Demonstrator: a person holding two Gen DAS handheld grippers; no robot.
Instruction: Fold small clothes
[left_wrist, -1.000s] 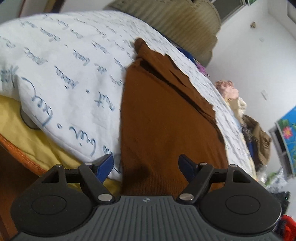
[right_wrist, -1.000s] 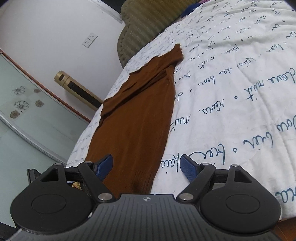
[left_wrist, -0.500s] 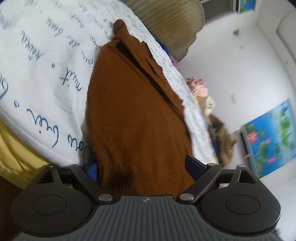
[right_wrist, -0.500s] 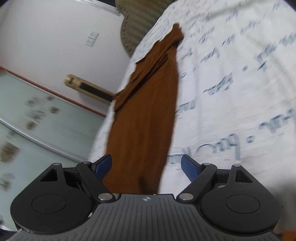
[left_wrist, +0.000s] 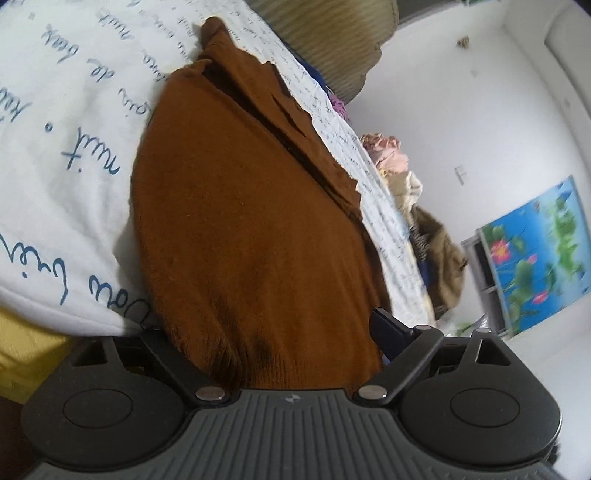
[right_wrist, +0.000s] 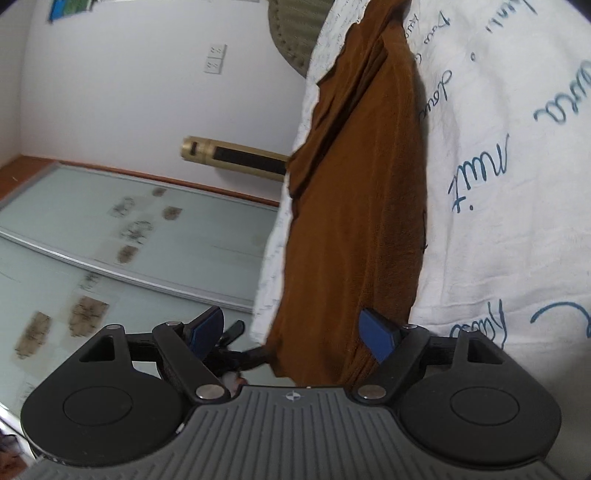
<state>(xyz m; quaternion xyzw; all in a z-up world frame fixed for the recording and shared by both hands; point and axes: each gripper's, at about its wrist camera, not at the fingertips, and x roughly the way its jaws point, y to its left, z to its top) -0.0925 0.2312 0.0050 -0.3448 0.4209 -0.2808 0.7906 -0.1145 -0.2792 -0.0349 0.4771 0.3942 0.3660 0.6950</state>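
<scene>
White quilt (left_wrist: 66, 155) printed with blue script covers a bed, a padded olive headboard (left_wrist: 332, 44) at its far end and plain white walls beyond; that is the setting. Item: one brown knit garment (left_wrist: 251, 229), already doubled lengthwise into a long narrow strip, lying flat along the bed's side edge with its near hem hanging just over the quilt's border. Left to right: left gripper (left_wrist: 266, 332), jaws apart, set either side of the hem's left portion, one pad hidden behind the cloth, the other showing blue; the garment's ribbed hem between the two tools; right gripper (right_wrist: 291, 332), jaws likewise apart, right pad against the cloth's right-hand corner, left pad off the bed's edge over the floor. Neither tool appears clamped yet. Handling, by judgement: light, soft, limp, with no stiffness to hold a shape; the knit should grip well against the pads yet stretch and sag if lifted from one point. Recommended hold: both corners of the near hem, through all layers, so the fold carries evenly toward the collar end (right_wrist: 384, 14). Also present: heap of clothes (left_wrist: 406, 184) beyond the bed; flowered picture (left_wrist: 535, 251); frosted glass panel (right_wrist: 110, 229).
</scene>
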